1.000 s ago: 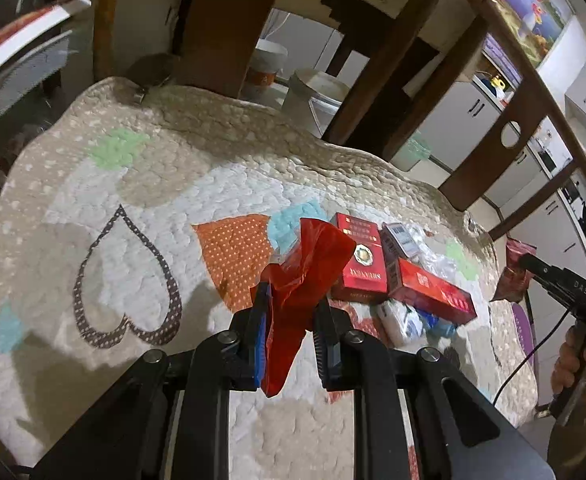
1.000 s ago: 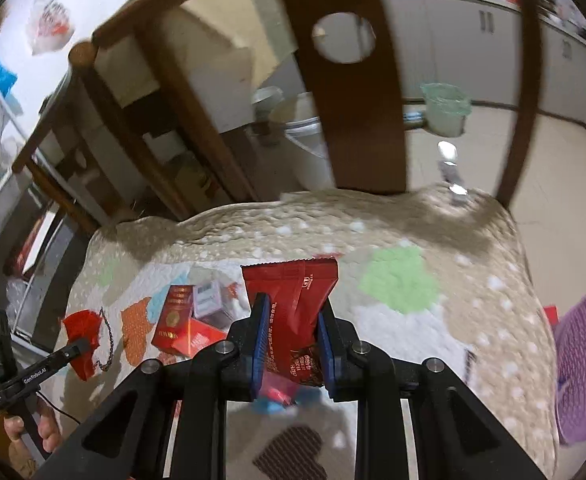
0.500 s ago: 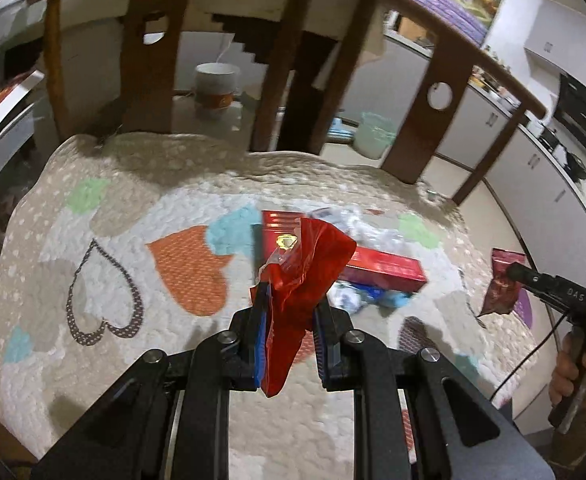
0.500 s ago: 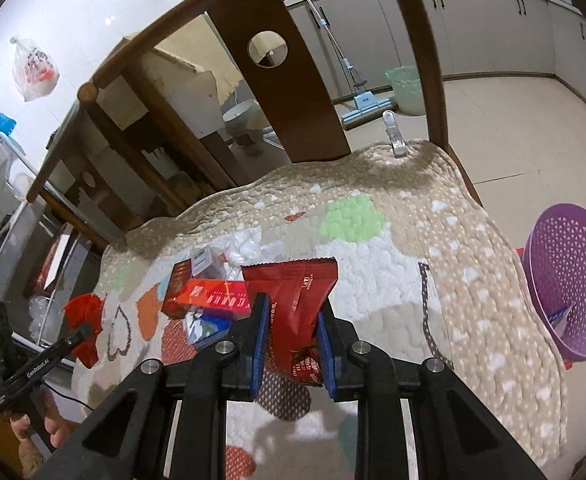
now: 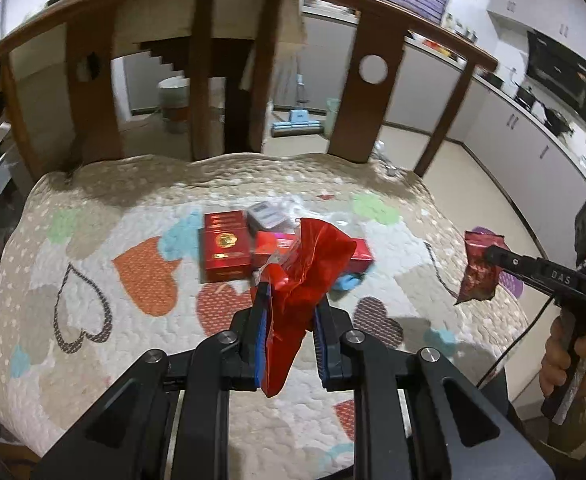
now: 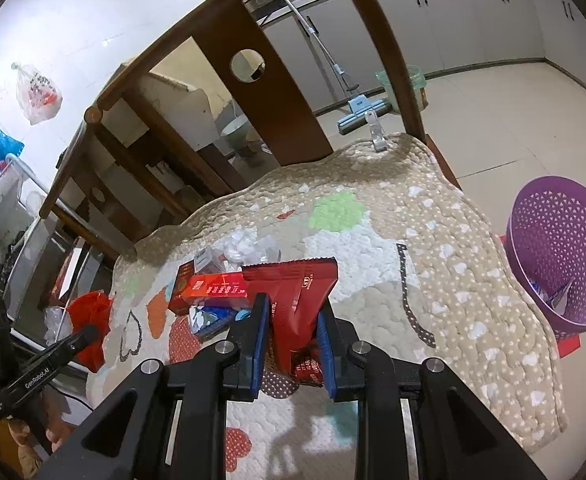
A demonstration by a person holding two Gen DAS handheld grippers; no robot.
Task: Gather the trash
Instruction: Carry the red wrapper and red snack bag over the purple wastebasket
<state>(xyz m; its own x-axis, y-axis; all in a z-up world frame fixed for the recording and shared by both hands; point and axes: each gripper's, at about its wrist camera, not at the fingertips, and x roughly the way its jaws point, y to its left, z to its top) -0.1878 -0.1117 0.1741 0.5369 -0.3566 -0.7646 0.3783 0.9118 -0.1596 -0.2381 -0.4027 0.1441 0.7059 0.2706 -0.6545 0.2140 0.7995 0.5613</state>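
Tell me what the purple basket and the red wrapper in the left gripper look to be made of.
Purple basket: likely rigid moulded plastic, matte, its wall pierced by a regular lattice of holes. Red wrapper: thin glossy film, probably plastic; it crumples and catches highlights.

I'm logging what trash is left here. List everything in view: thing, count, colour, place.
Crumpled wrapper: 1, bright red, held in the left gripper.
Snack packet: 1, dark red, held in the right gripper.
Flat boxes: 2, red, mid-quilt, touching.
Small box: 1, grey-white, behind the red boxes.
Blue wrapper: 1, blue, beside the boxes.
Clear plastic: a crumpled patch, whitish, behind the boxes.
Quilt: 1, beige with coloured hearts, over the wooden seat.
Basket: 1, purple, on the floor at right.
Mop: 1, light blue, on the floor.
Left gripper: 1, black, shut.
Right gripper: 1, black, shut.
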